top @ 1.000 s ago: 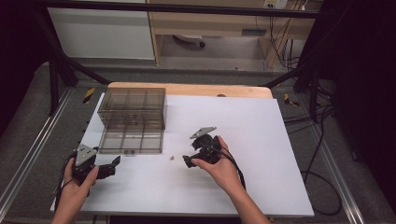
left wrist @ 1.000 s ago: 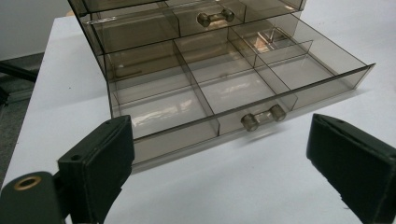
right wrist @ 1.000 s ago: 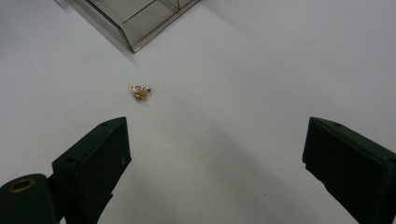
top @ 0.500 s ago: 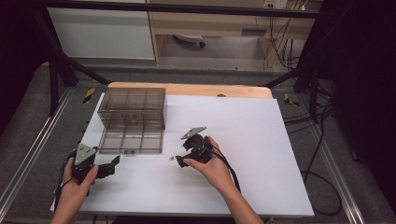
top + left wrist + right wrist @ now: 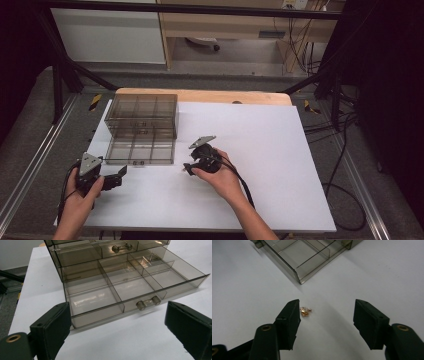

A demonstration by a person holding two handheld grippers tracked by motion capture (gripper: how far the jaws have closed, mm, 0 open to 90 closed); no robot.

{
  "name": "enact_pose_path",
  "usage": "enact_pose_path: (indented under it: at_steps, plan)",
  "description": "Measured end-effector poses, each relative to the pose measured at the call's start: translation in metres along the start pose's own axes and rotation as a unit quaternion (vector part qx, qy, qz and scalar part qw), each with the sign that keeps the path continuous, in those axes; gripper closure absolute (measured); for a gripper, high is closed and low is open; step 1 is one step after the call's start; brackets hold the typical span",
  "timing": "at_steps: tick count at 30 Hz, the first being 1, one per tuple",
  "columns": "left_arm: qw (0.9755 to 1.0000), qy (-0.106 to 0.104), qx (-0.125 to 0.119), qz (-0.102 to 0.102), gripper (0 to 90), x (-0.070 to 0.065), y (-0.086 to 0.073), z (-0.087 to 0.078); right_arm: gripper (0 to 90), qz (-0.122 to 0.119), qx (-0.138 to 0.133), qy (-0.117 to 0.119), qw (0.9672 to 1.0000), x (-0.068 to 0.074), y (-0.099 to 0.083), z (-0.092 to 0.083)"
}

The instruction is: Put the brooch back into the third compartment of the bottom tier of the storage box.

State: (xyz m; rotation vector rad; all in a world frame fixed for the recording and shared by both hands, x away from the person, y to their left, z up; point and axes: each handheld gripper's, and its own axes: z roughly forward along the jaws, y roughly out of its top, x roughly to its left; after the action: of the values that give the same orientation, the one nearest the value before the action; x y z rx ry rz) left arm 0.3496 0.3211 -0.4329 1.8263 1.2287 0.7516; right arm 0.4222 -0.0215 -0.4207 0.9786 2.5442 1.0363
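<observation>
Right gripper [image 5: 325, 320] was lowered over a small gold trinket [image 5: 304, 312] lying on the white table [image 5: 280, 165], just off the near-right corner of the pulled-out bottom drawer [image 5: 142, 148]. Its fingers [image 5: 288, 323] had just been closing but were still apart, pressing on nothing; the trinket lay just beside the inner face of one finger, at about 10 o'clock from the midpoint of the gap in the right gripper view, not centred. Judged: an off-centre approach for a pinch pick-up.

Left gripper [image 5: 117, 325] was held low, fingers spread wide and holding nothing, facing the drawer front and its handle [image 5: 148, 302] at 12 o'clock. Judged: parked ready to steady or shut the drawer.

The drawer stood open, compartments bare, presumably to receive the trinket.

Trinket orientation: too small to be sure; its long axis seemed to run across the gap, from finger toward finger.
</observation>
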Motion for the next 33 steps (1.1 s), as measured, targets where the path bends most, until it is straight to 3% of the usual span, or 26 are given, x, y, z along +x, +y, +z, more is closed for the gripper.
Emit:
enact_pose_path:
  at_steps: [10, 18, 28, 33]
  plan:
    - [1.0000, 0.003, 0.001, -0.002, 7.1, 0.002, 0.000, 0.000, 58.7, 0.005, 0.002, 0.026, 0.9996, 0.012, 0.000, 0.016]
    - [1.0000, 0.004, 0.003, -0.002, 7.2, 0.003, -0.001, 0.000, 63.7, -0.010, 0.008, 0.029, 0.9995, 0.017, 0.000, 0.023]
    - [1.0000, 0.004, 0.005, -0.002, 7.2, 0.003, -0.001, 0.000, 69.1, 0.005, 0.002, 0.027, 0.9996, 0.015, 0.000, 0.025]
    - [1.0000, 0.004, 0.006, -0.002, 7.2, 0.003, -0.001, 0.001, 70.7, -0.005, 0.011, 0.025, 0.9996, 0.016, -0.002, 0.029]
